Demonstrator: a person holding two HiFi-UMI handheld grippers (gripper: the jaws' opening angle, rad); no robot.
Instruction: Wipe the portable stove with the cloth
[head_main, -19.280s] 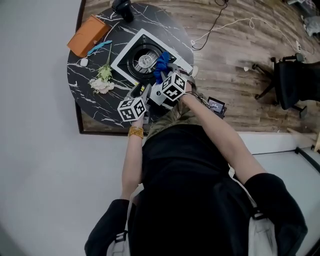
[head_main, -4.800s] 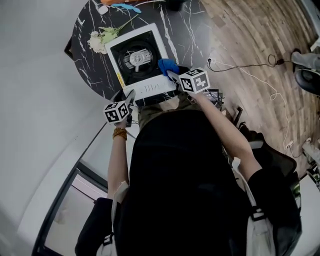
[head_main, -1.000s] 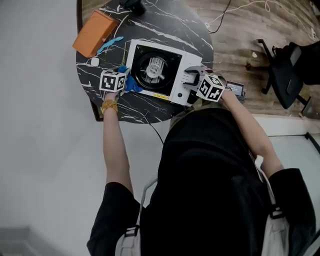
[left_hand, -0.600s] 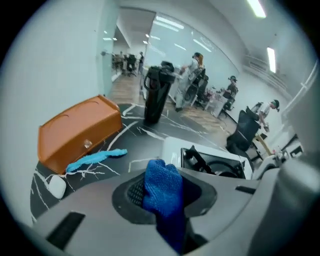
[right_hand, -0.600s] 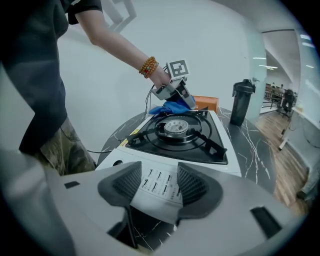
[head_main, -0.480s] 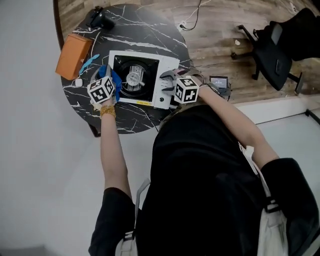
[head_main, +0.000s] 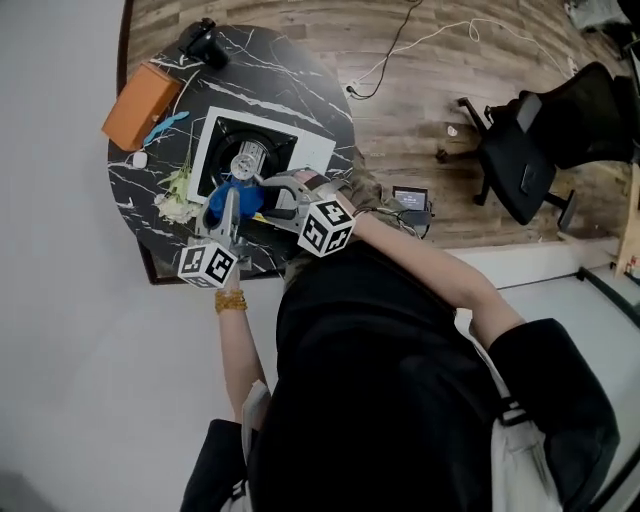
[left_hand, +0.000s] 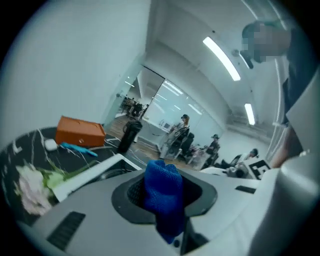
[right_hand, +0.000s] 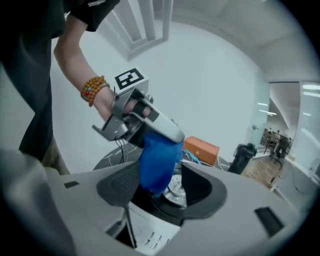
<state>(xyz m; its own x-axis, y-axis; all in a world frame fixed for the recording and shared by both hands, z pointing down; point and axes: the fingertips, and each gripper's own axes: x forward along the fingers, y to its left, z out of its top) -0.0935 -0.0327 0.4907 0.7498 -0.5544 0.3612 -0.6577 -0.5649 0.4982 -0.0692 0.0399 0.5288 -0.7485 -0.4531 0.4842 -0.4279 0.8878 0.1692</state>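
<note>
Clamping blue cloth (left_hand: 162, 192), left gripper (head_main: 232, 208) above stove (head_main: 312, 150) (right gripper (head_main: 270, 197) opening, empty)

The portable stove (head_main: 305, 150) is a white square box with a black top and a round silver burner in the middle, sitting flat on the black marbled table (head_main: 300, 75). The cloth (head_main: 246, 197) is bright blue and bunched up, pinched in the left gripper (head_main: 233, 200) and dangling over the burner side nearest the person.
</note>
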